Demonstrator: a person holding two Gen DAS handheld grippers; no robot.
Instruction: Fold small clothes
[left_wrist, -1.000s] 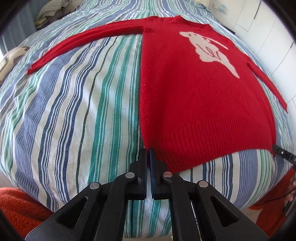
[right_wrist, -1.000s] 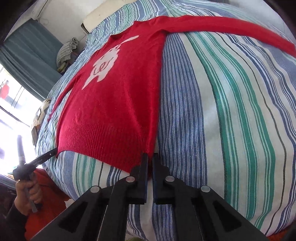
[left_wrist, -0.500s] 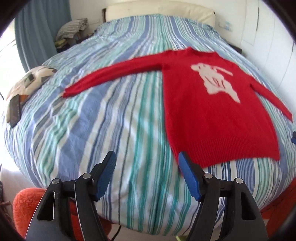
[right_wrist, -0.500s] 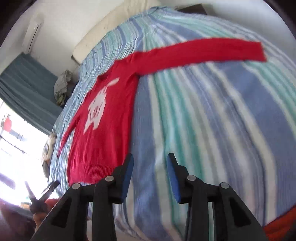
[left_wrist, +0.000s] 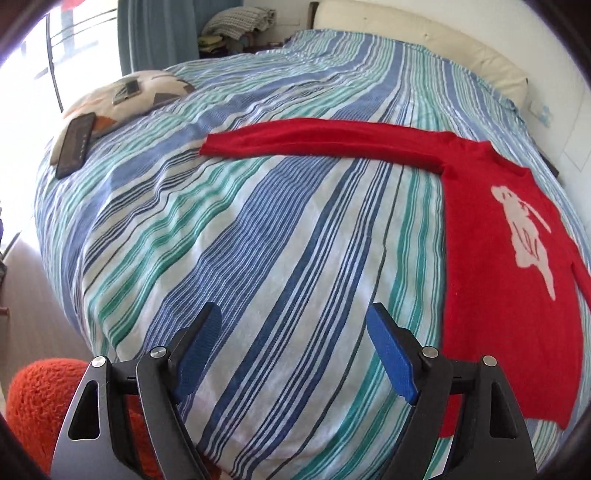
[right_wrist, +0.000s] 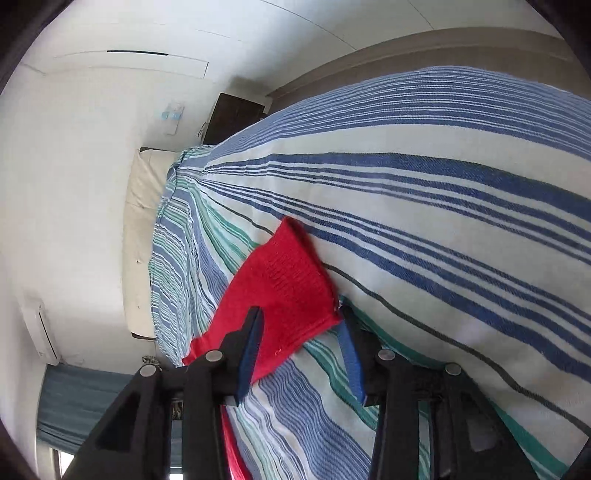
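Observation:
A small red sweater (left_wrist: 498, 295) with a white rabbit motif (left_wrist: 524, 229) lies flat on the striped bed cover (left_wrist: 258, 240). One long sleeve (left_wrist: 314, 136) stretches out to the left. My left gripper (left_wrist: 295, 325) hovers over bare cover left of the sweater's body; its jaws are opening wide with nothing between them. In the right wrist view, the other sleeve's ribbed cuff (right_wrist: 288, 280) lies flat on the cover (right_wrist: 443, 221). My right gripper (right_wrist: 301, 317) is rolled on its side with its jaws part open and opening, straddling the cuff's end without pressing it.
A patterned pillow (left_wrist: 122, 96) with a dark phone (left_wrist: 74, 144) on it sits at the bed's far left. A cream headboard cushion (left_wrist: 424, 40) runs along the back. An orange fuzzy cushion (left_wrist: 40, 398) lies below the bed's near edge. A dark nightstand (right_wrist: 236, 114) stands by the wall.
Both grippers have let go of the sweater's hem corners and opened. The left one swung left over bare cover. The right one rolled and travelled out to the far sleeve's cuff.

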